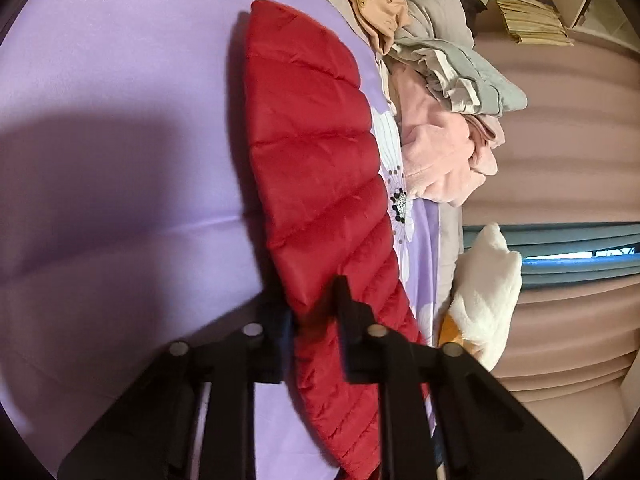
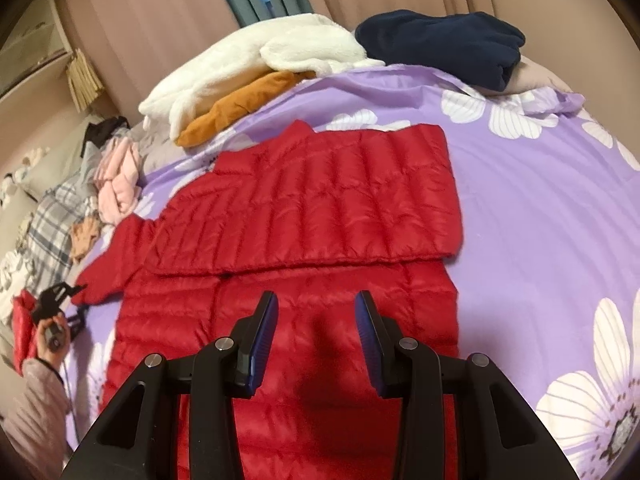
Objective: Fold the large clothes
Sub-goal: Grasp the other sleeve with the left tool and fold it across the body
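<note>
- Left wrist view: left gripper [image 1: 316, 312] clenched on the sleeve edge of the red quilted puffer jacket [image 1: 316, 160]; sleeve runs toward 12 o'clock over the lilac flowered bedsheet [image 1: 100, 80].
- Only this view shows the sleeve close up; the pink fleece garment [image 1: 444, 152] lies at 2 o'clock.
- Right wrist view: right gripper [image 2: 316, 332] hovers with jaws apart and nothing between them, over the jacket body [image 2: 312, 208], which lies flat, far side folded over.
- Only here: white fleece pile [image 2: 256, 64] at 11 o'clock, navy fleece bundle [image 2: 440, 48] at 1 o'clock, left gripper [image 2: 60, 296] at the sleeve tip at 9 o'clock.
</note>
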`<state>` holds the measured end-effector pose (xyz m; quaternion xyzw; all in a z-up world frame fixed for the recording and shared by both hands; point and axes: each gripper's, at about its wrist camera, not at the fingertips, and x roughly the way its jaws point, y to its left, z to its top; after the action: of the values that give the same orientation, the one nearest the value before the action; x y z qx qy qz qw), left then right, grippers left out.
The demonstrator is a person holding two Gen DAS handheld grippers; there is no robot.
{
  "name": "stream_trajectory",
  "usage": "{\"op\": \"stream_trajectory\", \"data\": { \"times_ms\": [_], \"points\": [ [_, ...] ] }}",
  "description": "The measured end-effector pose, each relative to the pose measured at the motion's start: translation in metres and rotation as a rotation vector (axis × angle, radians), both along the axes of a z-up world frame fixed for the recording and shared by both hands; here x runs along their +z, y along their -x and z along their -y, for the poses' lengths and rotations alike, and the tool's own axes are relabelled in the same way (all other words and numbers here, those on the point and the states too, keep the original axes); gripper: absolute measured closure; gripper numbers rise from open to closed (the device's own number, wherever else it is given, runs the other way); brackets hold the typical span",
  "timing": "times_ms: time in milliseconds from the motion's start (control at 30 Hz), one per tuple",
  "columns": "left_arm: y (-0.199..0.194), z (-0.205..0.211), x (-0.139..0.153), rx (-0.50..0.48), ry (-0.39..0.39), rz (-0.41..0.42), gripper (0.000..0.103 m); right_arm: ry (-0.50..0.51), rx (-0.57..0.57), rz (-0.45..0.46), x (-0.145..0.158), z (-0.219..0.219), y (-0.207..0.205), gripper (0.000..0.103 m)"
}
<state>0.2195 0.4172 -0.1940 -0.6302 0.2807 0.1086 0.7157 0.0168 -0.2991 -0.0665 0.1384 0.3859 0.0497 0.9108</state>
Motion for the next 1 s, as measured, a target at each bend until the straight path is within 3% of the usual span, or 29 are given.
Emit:
{"op": "stream_trajectory", "data": {
  "times_ms": [167,267,400,600,767,1000],
  "points": [
    [-0.001,0.013,0.043,-0.054,-0.178,0.006,0.094,-0.009,0.0,-0.01,-0.001,0.0,0.002,0.064],
    [-0.006,0.036,0.091,-0.117,-0.34,0.049,0.094,-0.007,0.012,-0.01,0.0,-0.004,0.003,0.064],
    [-0.005,0.091,0.159,-0.213,-0.537,0.169,0.093,-0.018,0.025,-0.01,0.0,-0.008,0.007,0.064],
    [-0.003,0.204,0.225,-0.421,-0.782,0.312,0.093,-0.038,0.037,-0.007,0.0,-0.006,0.017,0.064],
    [0.0,0.313,0.23,-0.643,-0.953,0.363,0.089,-0.07,0.014,-0.006,-0.001,0.007,0.026,0.063],
    [-0.007,0.45,0.166,-1.035,-1.078,0.306,0.089,-0.102,-0.049,-0.01,-0.003,0.034,0.04,0.063]
  ]
}}
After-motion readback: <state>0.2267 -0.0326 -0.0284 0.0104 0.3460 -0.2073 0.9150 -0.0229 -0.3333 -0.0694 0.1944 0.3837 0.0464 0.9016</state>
